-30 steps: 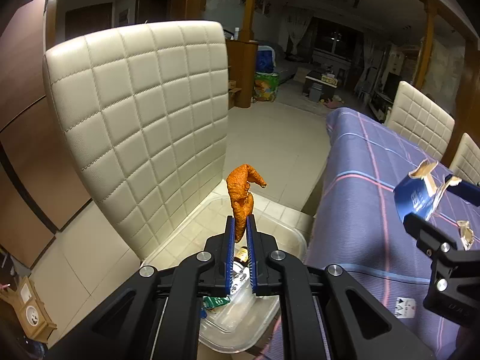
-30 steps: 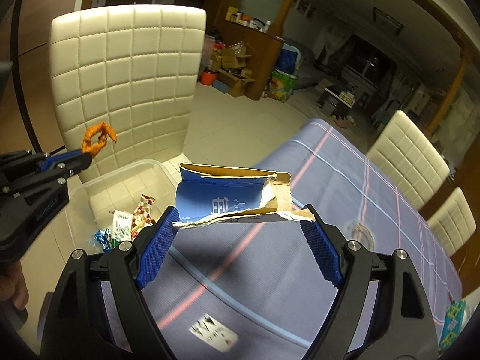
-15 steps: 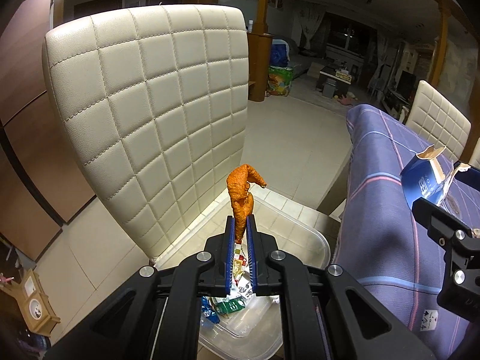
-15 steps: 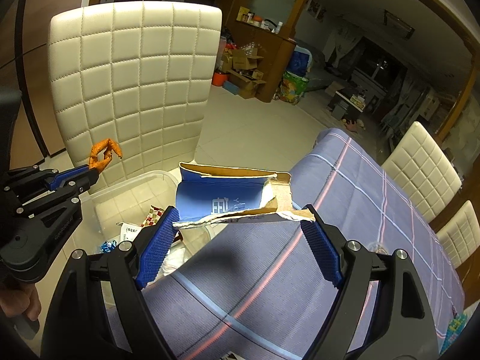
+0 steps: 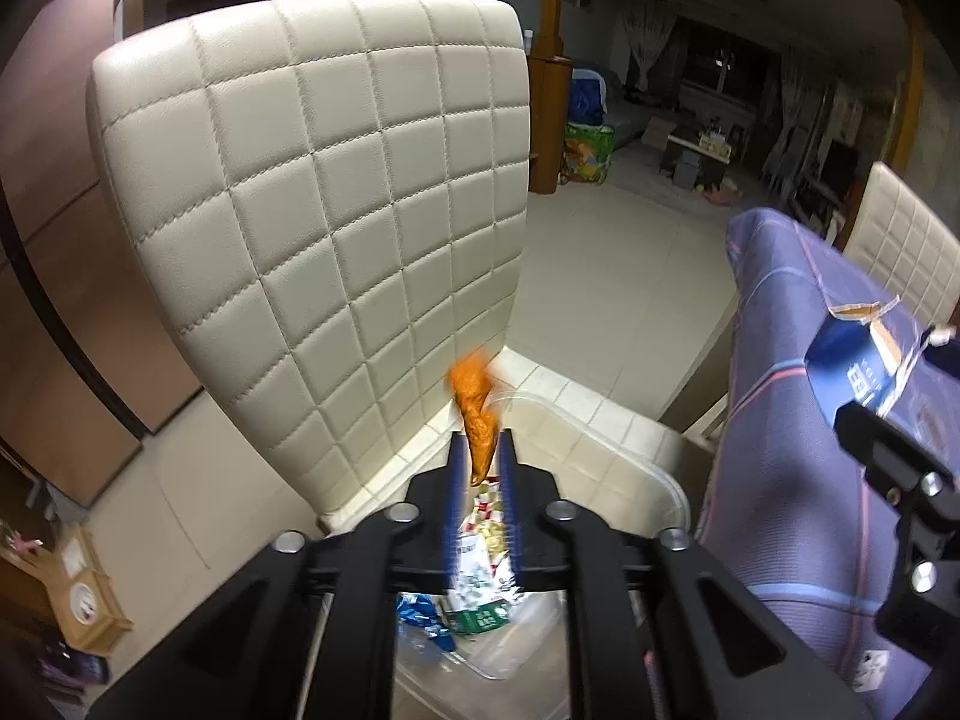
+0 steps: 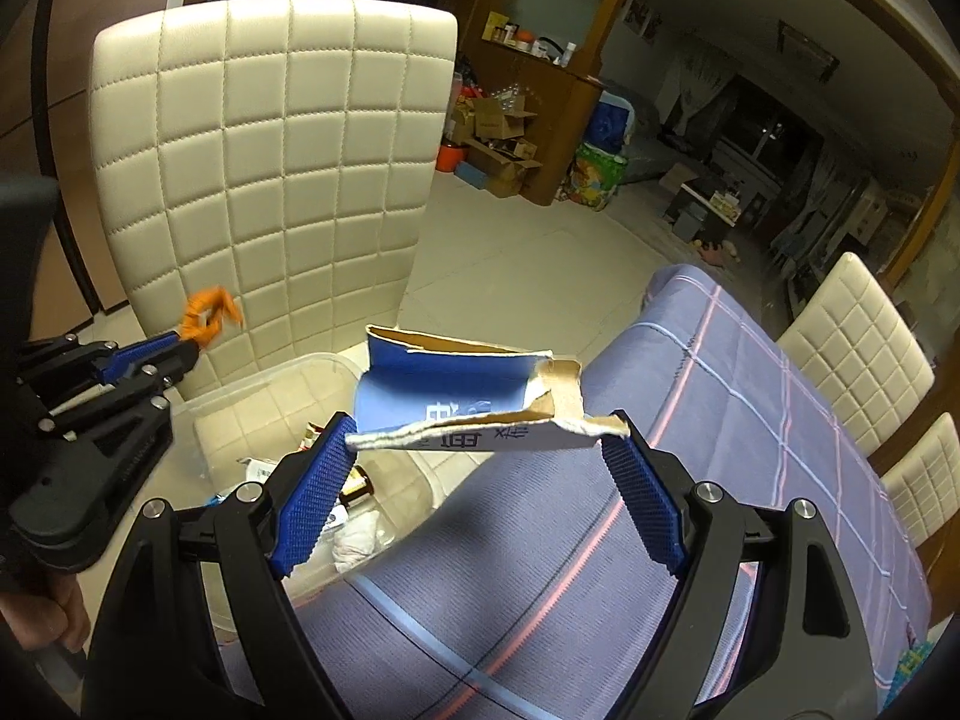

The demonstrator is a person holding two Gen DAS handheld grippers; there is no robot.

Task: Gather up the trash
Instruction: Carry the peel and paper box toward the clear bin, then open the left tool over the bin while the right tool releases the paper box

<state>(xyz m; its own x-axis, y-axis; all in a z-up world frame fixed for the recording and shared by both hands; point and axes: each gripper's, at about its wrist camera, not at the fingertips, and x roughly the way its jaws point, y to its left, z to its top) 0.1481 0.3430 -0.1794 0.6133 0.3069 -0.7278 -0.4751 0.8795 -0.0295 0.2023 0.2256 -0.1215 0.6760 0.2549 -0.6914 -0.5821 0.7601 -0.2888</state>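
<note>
Left gripper (image 5: 480, 456) jaws opening, the light, soft orange peel (image 5: 474, 414) slipping free between them above the bin (image 5: 630, 468); right gripper (image 6: 480, 468) jaws clasp the stiff, light torn carton (image 6: 456, 396) by its ends, at 3 o'clock of the bin.

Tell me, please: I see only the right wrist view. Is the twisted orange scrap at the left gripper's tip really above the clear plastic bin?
Observer: Yes. In the left wrist view the left gripper points down into the clear plastic bin, and printed wrappers lie right beneath it.
Operator: Do the jaws grip the scrap?
Observer: They are opening. The pads stand apart, with the twisted orange scrap blurred between them.
Operator: Where is my torn blue cardboard box?
Observer: From the left, the torn blue cardboard box shows to the right of the bin, against the purple checked tablecloth.
</note>
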